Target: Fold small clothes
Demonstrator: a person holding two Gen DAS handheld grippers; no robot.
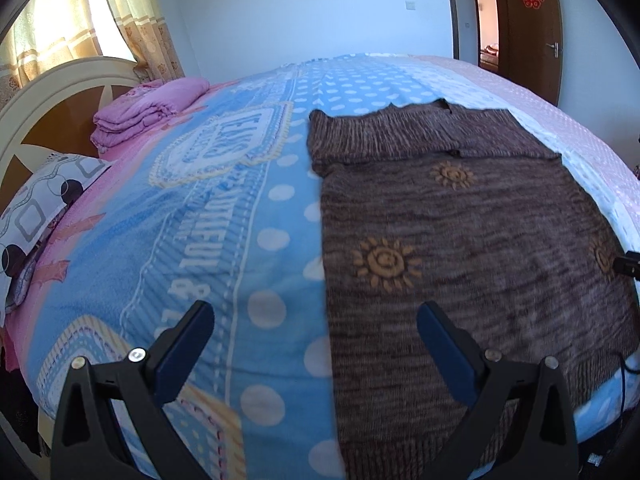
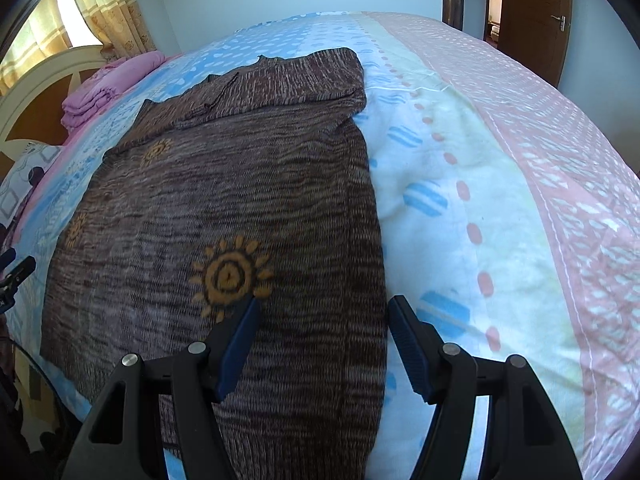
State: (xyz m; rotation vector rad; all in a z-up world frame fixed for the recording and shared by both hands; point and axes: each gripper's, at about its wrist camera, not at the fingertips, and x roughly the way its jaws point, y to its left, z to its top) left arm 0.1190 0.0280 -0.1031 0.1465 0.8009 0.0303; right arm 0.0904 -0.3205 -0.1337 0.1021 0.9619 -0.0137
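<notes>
Left wrist view: brown sweater [image 1: 460, 240] on the bed [image 1: 180, 220], folding barely begun.

Both sleeves appear already turned across the far, upper part; the body lies flat and full-length, so the lengthwise folds remain, I judge. The left gripper [image 1: 316, 344] straddles its left edge near the hem, jaws apart and empty; the right gripper [image 2: 324, 344] straddles the right edge, likewise parted, gripping nothing.

Left tool [image 1: 316, 346]: 2 matte black plastic fingers [image 1: 180, 354] with triangular cut-outs at the base, each faced with a dark blue pad. 2 round silver screw heads [image 1: 136, 356] on each finger link. Right tool [image 2: 324, 346]: same build, black fingers, ribbed blue pads [image 2: 240, 350], 4 silver screw heads in all.
</notes>
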